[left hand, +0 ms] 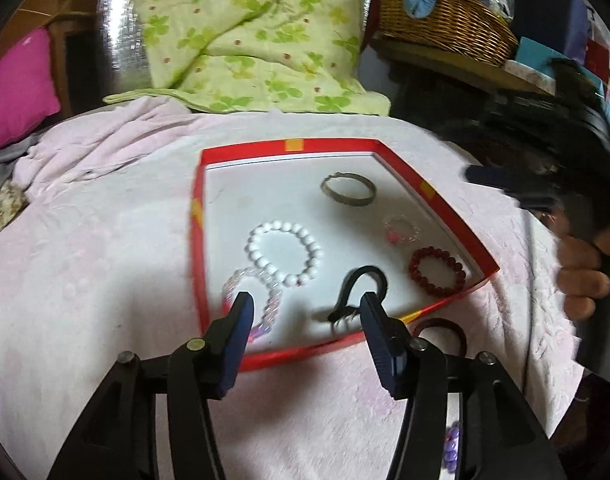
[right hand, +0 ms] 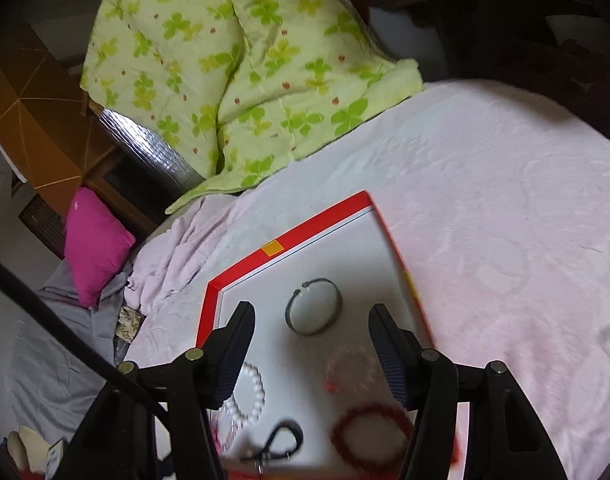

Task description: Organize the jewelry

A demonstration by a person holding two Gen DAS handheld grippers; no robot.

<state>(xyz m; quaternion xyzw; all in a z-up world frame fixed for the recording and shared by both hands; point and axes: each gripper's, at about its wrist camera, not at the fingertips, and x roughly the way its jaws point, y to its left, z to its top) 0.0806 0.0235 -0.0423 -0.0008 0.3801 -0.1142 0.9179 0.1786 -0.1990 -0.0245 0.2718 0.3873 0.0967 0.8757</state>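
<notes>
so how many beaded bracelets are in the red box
4. White bead bracelet mid-box, clear iridescent one overlapping its near-left side, pale pink one toward the right wall, dark red one in the near-right corner. The fingers hide part of the box.

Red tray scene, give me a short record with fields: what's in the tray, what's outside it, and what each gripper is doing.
container: red tray with white floor, on a pink blanket
in tray: metal bangle, white bead bracelet, dark red bead bracelet, pale pink bracelet, clear iridescent bracelet, black hair tie
outside tray: dark hair tie by the near edge; purple beads closer still
left gripper: open, empty, over the tray's near edge
right gripper: open, empty, above the bangle
</notes>
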